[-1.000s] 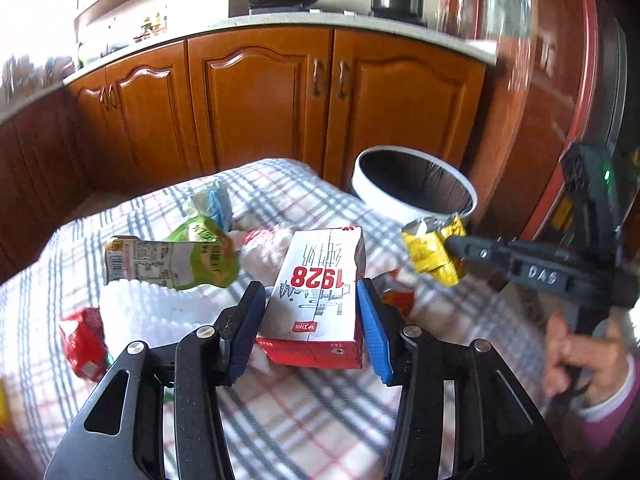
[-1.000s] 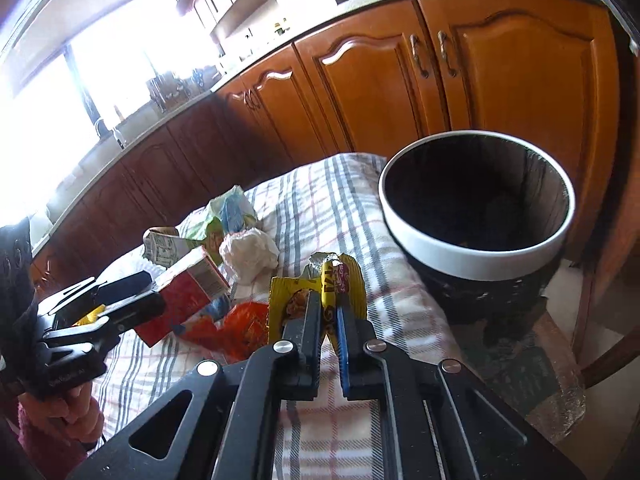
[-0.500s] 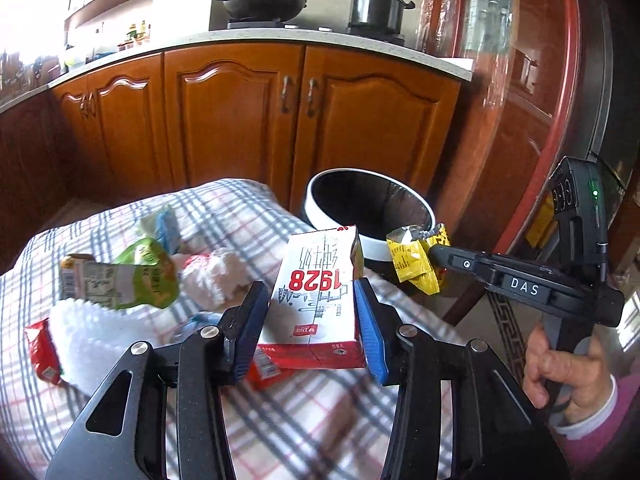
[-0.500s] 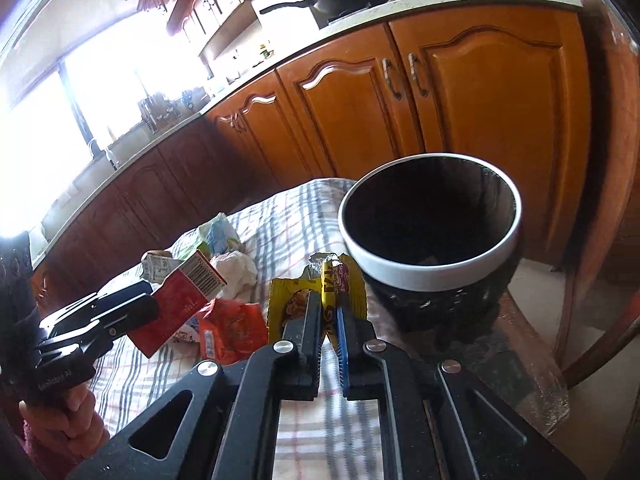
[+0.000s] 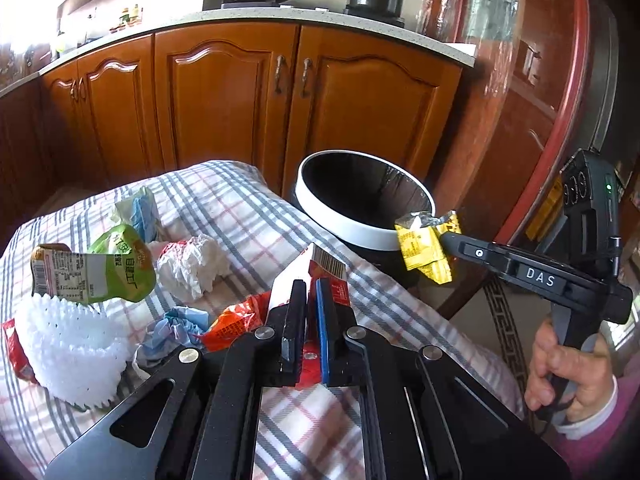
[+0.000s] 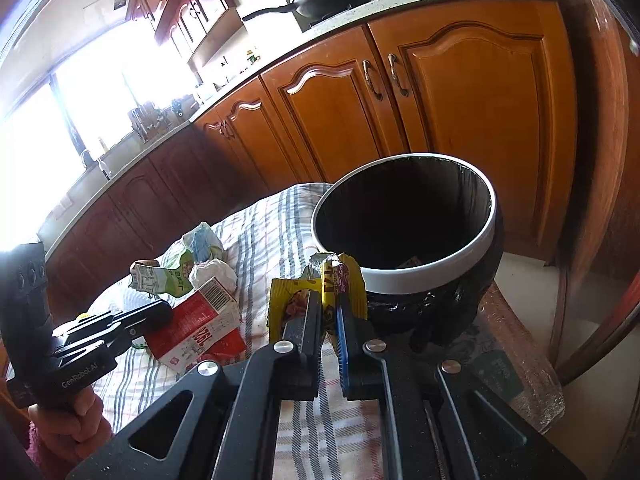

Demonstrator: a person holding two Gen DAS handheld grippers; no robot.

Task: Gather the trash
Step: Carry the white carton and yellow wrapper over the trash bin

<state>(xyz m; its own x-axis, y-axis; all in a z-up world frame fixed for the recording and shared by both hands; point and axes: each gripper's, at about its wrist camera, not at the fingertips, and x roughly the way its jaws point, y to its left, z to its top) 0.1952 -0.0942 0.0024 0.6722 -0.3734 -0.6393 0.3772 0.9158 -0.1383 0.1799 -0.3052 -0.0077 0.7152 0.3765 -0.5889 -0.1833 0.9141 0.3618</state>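
Observation:
My left gripper (image 5: 307, 292) is shut on a red and white carton (image 5: 316, 270), squeezed flat and held above the checked tablecloth (image 5: 248, 220); the carton also shows in the right wrist view (image 6: 196, 328). My right gripper (image 6: 329, 308) is shut on a yellow snack wrapper (image 6: 344, 280), held just short of the near rim of the black bin with the white rim (image 6: 432, 276). In the left wrist view the wrapper (image 5: 424, 248) hangs by the bin's (image 5: 352, 232) right edge.
On the cloth lie a green pouch (image 5: 100, 272), crumpled white tissue (image 5: 192, 264), white foam netting (image 5: 68, 344), an orange wrapper (image 5: 232, 320), blue paper (image 5: 176, 328) and a red packet (image 5: 16, 352). Wooden cabinets (image 5: 240, 100) stand behind. A chair back (image 6: 592, 344) curves at the right.
My left gripper has closed and crushed the carton flat, turning it edge-on. My right gripper has carried the yellow wrapper closer to the bin.

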